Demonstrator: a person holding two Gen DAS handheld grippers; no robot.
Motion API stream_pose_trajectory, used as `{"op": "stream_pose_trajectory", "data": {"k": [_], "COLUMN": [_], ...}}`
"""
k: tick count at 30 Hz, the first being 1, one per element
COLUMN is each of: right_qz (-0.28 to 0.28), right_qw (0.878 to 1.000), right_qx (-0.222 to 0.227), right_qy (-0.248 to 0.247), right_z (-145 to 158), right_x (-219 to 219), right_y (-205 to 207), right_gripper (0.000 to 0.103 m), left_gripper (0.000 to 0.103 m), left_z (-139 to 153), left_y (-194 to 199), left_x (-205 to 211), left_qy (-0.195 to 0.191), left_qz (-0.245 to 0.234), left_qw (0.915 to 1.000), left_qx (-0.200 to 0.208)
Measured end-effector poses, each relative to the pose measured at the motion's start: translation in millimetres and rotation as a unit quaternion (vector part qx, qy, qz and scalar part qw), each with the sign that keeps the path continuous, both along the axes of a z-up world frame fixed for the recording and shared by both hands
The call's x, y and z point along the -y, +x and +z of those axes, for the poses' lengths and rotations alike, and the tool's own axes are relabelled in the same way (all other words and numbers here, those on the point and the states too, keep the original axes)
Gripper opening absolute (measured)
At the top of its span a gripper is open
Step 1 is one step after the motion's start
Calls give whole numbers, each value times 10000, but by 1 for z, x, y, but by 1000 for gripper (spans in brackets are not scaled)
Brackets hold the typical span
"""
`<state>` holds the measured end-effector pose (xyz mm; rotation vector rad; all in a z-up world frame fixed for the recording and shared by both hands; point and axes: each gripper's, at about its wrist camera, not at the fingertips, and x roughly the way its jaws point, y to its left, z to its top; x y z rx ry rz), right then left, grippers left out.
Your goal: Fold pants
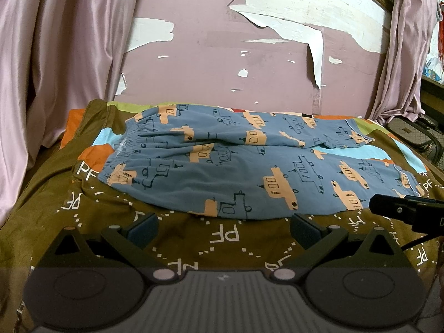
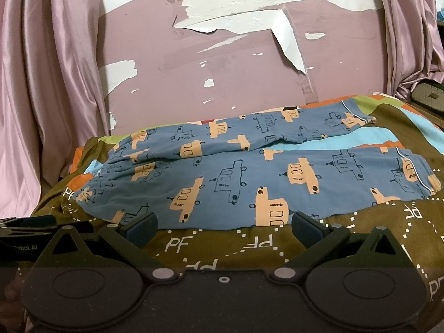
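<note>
Blue pants [image 1: 236, 163] printed with peach and outlined vehicles lie spread flat on the bed, waistband at the left, both legs running to the right with a gap between them. The right wrist view shows the same pants [image 2: 249, 177]. My left gripper [image 1: 224, 229] is open, just short of the pants' near edge, with nothing between its fingers. My right gripper [image 2: 224, 229] is open too, its fingertips level with the near hem. The right gripper's body [image 1: 408, 211] shows at the left view's right edge; the left gripper's body [image 2: 30, 236] shows at the right view's left edge.
The pants rest on a brown bedcover [image 1: 224, 236] with white "PF" lettering and orange, light-blue and green patches. Behind is a pink wall with peeling paint [image 1: 222, 63]. Pink curtains [image 1: 55, 55] hang at both sides. A mesh object [image 2: 427, 94] sits at the far right.
</note>
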<state>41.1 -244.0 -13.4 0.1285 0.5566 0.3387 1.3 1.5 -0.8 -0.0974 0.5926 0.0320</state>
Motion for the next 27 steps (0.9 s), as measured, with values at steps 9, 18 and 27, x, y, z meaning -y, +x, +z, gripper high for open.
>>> {"op": "stream_pose_trajectory", "data": {"k": [9,18,27], "right_qz": [-2,-1,-28], "right_qw": [10000,10000,9999], "right_qx": [-6,-15,-103], "right_qy": [6,11,1], "right_z": [0,-1,-3], "right_x": [0,0,0], "right_y": [0,1,1], "right_gripper": [103,103,103], "left_gripper": [103,103,103], "left_z": [0,0,-5], "left_y": [1,1,1], "left_x": [-2,-2,-5], "left_qy": [-2,-3,17], "left_qz": [2,0,13], "left_qw": [10000,10000,10000], "left_qx": [6,2,-53]}}
